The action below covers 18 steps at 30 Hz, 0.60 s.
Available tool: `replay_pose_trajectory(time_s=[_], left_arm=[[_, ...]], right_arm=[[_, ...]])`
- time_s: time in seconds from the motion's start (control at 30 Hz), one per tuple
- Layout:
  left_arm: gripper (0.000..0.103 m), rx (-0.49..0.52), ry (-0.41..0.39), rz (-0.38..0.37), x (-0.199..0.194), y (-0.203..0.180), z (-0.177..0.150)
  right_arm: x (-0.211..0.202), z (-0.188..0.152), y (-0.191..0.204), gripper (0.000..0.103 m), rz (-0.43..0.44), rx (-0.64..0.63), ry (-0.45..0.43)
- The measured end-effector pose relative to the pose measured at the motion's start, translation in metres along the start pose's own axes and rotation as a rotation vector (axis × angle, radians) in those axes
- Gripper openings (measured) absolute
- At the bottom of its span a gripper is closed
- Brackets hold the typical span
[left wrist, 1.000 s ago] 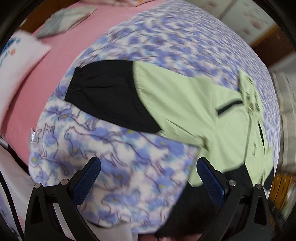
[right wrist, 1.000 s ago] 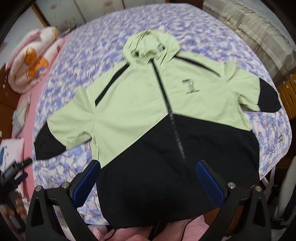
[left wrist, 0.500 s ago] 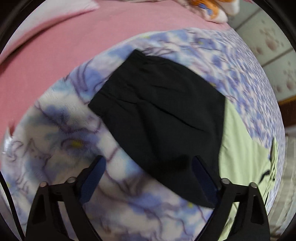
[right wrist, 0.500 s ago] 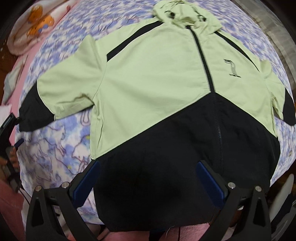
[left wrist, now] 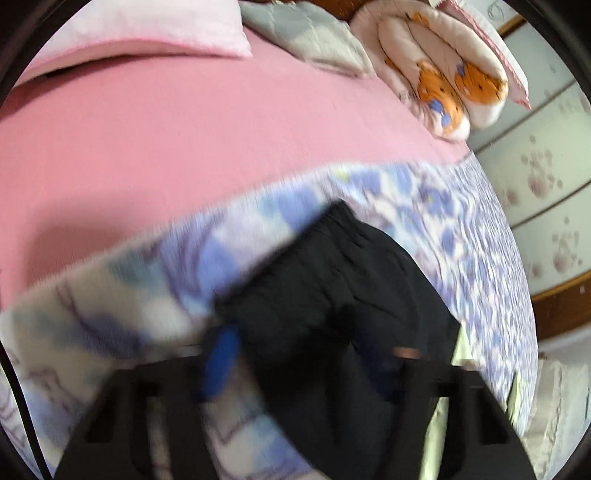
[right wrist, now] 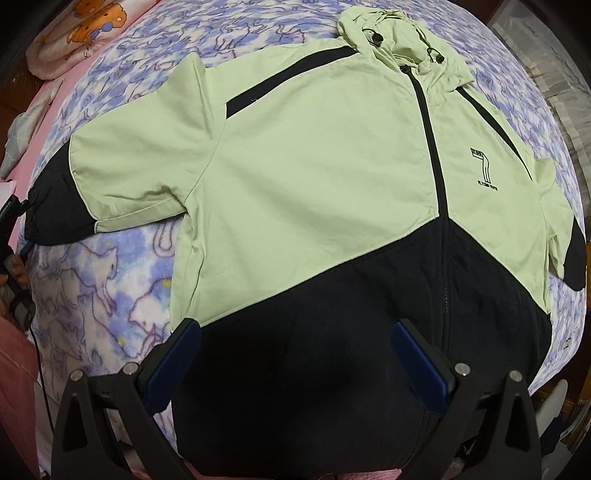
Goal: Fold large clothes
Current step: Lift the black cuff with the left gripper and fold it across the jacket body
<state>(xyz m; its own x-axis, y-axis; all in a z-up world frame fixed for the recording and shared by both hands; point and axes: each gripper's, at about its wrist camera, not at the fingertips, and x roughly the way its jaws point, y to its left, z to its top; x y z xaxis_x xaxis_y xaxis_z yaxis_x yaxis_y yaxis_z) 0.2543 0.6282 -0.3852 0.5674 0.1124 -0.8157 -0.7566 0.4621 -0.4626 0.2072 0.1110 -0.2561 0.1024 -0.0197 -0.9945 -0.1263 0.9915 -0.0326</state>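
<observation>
Black cuff fabric fills the lower middle of the left wrist view: the dark end of the jacket's sleeve (left wrist: 332,295) lies on the blue-and-white patterned blanket (left wrist: 461,229), and the left gripper (left wrist: 306,365) has it between its jaws, which are closing. The picture is smeared with motion, so whether the blue pads (left wrist: 221,362) already press the cloth cannot be told; only one pad shows clearly, at the sleeve's left edge, while the other is lost against the dark fabric. Beyond the blanket runs a pink sheet (left wrist: 184,140), with a pale pink pillow (left wrist: 166,26), a grey folded cloth (left wrist: 306,40) and a rolled quilt with orange cartoon figures (left wrist: 443,70) at the far end of the bed.

In the right wrist view the whole jacket (right wrist: 314,177) is spread flat, front up and zipped, on the same blanket (right wrist: 103,280). Its upper part is light green, its lower part and sleeve ends black, the hood (right wrist: 399,37) lies at the far end, and a "7" logo (right wrist: 482,166) sits on the chest. The right gripper (right wrist: 295,343) hangs over the black hem with its jaws spread wide and nothing between them. At the left edge the other gripper (right wrist: 14,221) meets the black sleeve end (right wrist: 51,206).
</observation>
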Motion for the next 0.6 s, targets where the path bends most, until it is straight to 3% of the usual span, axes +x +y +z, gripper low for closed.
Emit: replay_pose_trajectory(time_s=[0.03, 0.17, 0.43, 0.6], left_arm=[[0.028, -0.009, -0.004, -0.004, 0.001, -0.001, 0.003], [0.017, -0.03, -0.03, -0.063, -0.005, -0.011, 0.008], [0.014, -0.003, -0.122, -0.168, -0.06, -0.05, -0.004], [0.013, 0.057, -0.185, -0.259, -0.112, -0.098, -0.019]], right_arm=[[-0.001, -0.001, 0.0, 0.103, -0.001, 0.002, -0.002], [0.0, -0.003, -0.004, 0.103, 0.013, 0.003, -0.011], [-0.005, -0.013, -0.021, 0.103, 0.043, 0.028, -0.062], [-0.013, -0.022, -0.04, 0.103, 0.076, 0.038, -0.098]])
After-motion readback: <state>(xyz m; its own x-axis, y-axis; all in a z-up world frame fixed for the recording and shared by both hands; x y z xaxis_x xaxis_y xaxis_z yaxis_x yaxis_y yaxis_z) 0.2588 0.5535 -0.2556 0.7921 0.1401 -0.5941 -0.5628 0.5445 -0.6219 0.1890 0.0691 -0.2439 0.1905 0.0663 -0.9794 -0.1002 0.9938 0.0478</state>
